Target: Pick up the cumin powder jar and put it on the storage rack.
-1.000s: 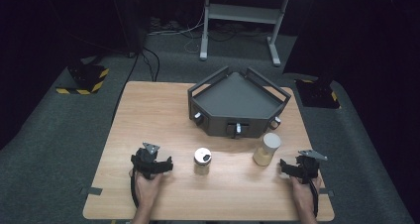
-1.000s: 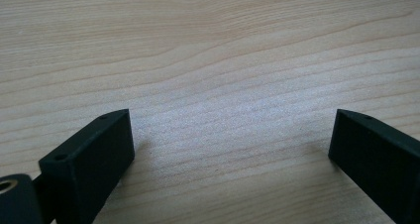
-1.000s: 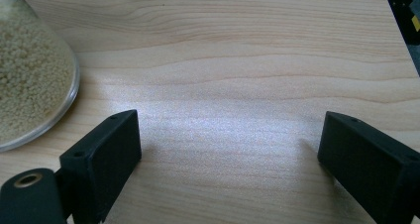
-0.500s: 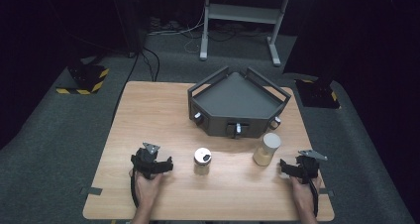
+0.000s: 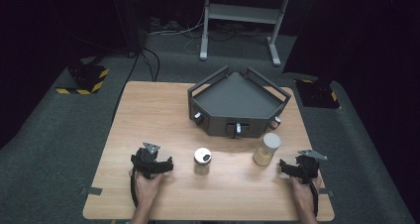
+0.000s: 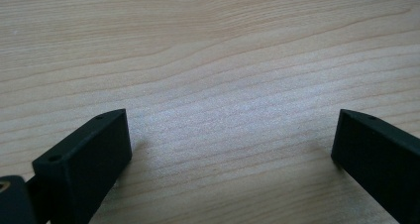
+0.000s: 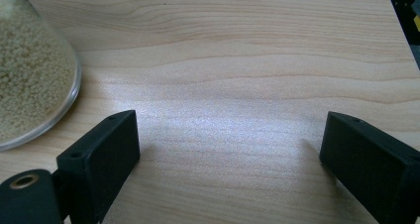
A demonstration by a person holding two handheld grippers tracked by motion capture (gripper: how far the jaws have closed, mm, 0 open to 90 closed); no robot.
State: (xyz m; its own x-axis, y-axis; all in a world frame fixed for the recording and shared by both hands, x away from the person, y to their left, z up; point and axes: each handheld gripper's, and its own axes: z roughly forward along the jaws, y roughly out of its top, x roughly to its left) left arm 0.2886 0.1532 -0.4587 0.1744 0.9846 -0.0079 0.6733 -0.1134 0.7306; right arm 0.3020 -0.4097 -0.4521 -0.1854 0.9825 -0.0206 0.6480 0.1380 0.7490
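Jaws on both grippers stand wide apart with nothing between them but bare wood; the left gripper [image 6: 230,149] shows its two black jaws low over the table [image 5: 148,110], touching nothing that can be seen, and the right gripper [image 7: 228,149] is spread just as wide, its jaws gripping nothing; in the right gripper view a clear jar [image 7: 29,80] packed with pale yellow grains sits just beside the left-hand jaw, apart from it, its glass wall curving in at the upper left corner; the left gripper view gives wood grain and jaws and no object at all; the high view sets out the whole table: the left gripper [image 5: 150,163] held in a hand near the front left, the right gripper [image 5: 300,167] held in the other hand near the front right edge, the tall jar [image 5: 266,148] of grains with a pale lid standing upright near the right gripper, and a smaller jar [image 5: 202,160] with a shiny metal lid standing upright between the two grippers, well clear of each; behind the jars, toward the far side, stands a dark grey angular tray [image 5: 237,105] with raised rails and small knobs on its front faces; a grey three-cornered plate tops each gripper, and the floor [image 5: 59,135] around the table is dark grey carpet.
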